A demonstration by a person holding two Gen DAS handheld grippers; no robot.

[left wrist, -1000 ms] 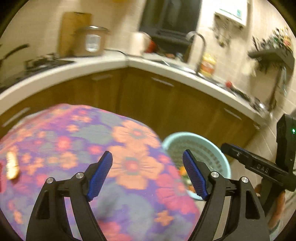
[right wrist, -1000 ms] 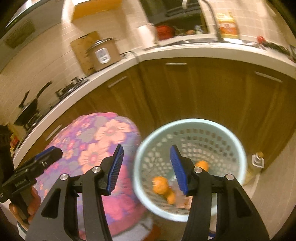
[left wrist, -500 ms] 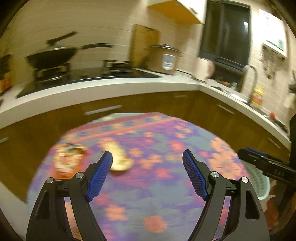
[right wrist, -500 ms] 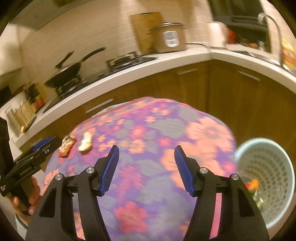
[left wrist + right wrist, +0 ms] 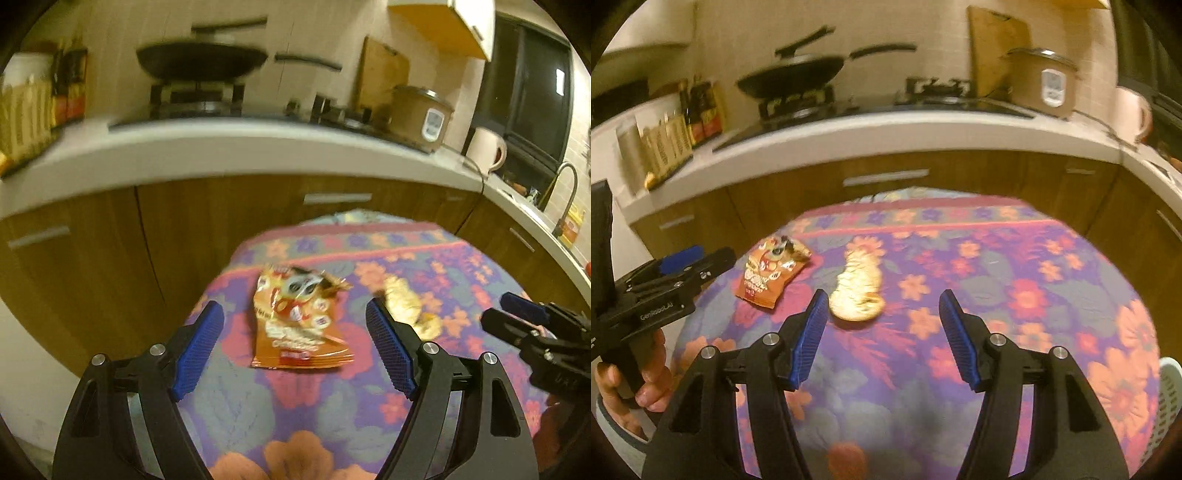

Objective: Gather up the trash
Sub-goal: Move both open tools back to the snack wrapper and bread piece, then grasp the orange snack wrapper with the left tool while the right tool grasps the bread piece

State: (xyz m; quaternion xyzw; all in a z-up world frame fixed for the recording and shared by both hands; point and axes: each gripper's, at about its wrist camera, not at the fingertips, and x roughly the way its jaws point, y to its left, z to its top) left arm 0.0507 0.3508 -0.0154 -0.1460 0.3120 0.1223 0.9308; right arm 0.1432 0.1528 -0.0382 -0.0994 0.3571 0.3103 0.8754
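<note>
Both claws were over a round table point(image 5: 1015, 266) covered in a purple cloth with orange and pink flowers.

Left claw point(image 5: 295, 354): jaws stood wide apart, blue ribbed pads point(image 5: 197, 350) facing each other, nothing between them. In the left wrist view a crumpled orange snack packet with printed pictures point(image 5: 299, 321) lay flat on the cloth, framed in the gap between the two pads but beyond them and not touched. Just to its right lay a pale yellow, wrinkled scrap, possibly peel or crumpled paper point(image 5: 406, 306); the blur was too strong to settle which. Its near end was partly hidden behind the right-hand pad.

Right claw point(image 5: 879, 336): jaws moderately apart, empty. In the right wrist view the pale scrap point(image 5: 858, 284) lay just beyond the left-hand pad point(image 5: 809, 336), apart from it. The orange packet point(image 5: 772, 273) lay to the left of the scrap, near it but not touching.

The left claw also showed at the left edge of the right wrist view point(image 5: 683, 266), held by a hand point(image 5: 639, 384) around its black grip. The right claw's tip appeared at the right edge of the left wrist view point(image 5: 524, 317).

A pale green perforated plastic basket point(image 5: 1167, 406) was partly visible at the lower right edge of the right wrist view, beside the table and well apart from both scraps.

Background: a white kitchen counter point(image 5: 886, 129) over brown cabinets, with a black frying pan point(image 5: 798, 74) on a gas hob and a beige rice cooker point(image 5: 1041, 81).
</note>
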